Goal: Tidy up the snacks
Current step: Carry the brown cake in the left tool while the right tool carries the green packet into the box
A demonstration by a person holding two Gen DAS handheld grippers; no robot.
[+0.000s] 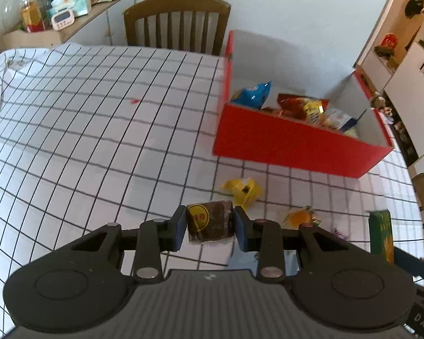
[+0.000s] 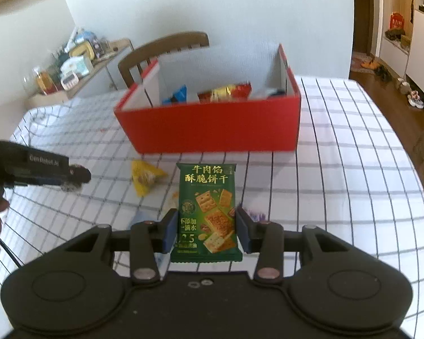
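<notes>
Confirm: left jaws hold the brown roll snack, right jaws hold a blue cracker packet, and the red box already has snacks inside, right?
One thing is wrong: the cracker packet in the right gripper is green, not blue, as the right wrist view shows. The left gripper does hold the brown roll snack, and the red box has snacks inside.

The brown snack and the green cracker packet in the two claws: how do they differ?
The brown snack is short, dark and see-through wrapped, with a round yellow label; the green cracker packet is tall, flat and printed with crackers. The left gripper holds the brown snack; the right gripper holds the green packet. Both are clamped above the table.
</notes>
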